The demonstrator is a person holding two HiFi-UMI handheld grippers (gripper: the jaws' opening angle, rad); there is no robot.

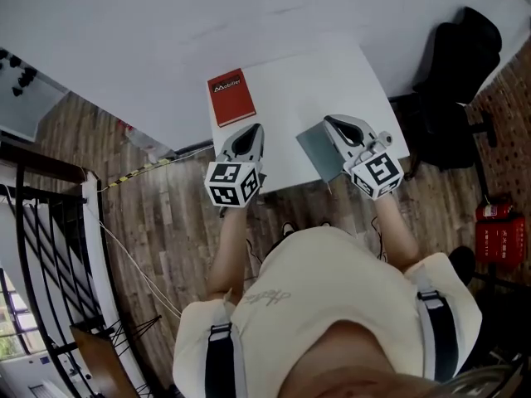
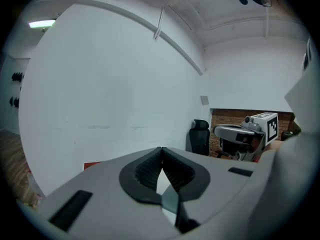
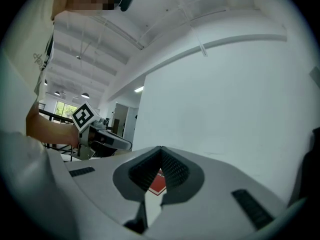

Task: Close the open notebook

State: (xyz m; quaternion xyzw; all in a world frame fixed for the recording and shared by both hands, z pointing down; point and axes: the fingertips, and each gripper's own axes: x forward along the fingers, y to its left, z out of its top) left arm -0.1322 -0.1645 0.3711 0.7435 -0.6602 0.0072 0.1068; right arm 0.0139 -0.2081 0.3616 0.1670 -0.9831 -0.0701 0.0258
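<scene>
While a person in a cream top (image 1: 332, 305) with dark shoulder straps faces a white tabletop (image 1: 290, 89), each outstretched hand holds one tool over its near edge. The left tool (image 1: 249, 135) hangs above the near left part of the tabletop; its own view shows its ribbed black jaws clenched, tips meeting (image 2: 161, 151), with nothing caught between them. The right tool (image 1: 336, 123) sits over the near right part, well apart from the left one, and its own view likewise shows its jaws pressed together at the tips (image 3: 160, 150) and gripping nothing. Each tool appears in the other's view, marker cube up: the right one (image 2: 245, 133) in front of a brick wall, the left one (image 3: 97, 134) held by a bare forearm. Just beside and partly under the right tool lies a flat grey-green sheet (image 1: 318, 154) at the tabletop's near edge; what it is cannot be told. Farther off, at the far left corner of the tabletop, the red notebook (image 1: 231, 96) lies flat with its cover up and looks shut, clear of both tools; a slice of it shows through the gap below the right tool's tips (image 3: 158, 184). Beyond the tabletop stands a plain white wall (image 1: 166, 23). A black office chair (image 1: 456, 81) stands on the wood floor (image 1: 158, 222) to the right of the tabletop, and a red fire extinguisher (image 1: 500, 232) rests farther right.
</scene>
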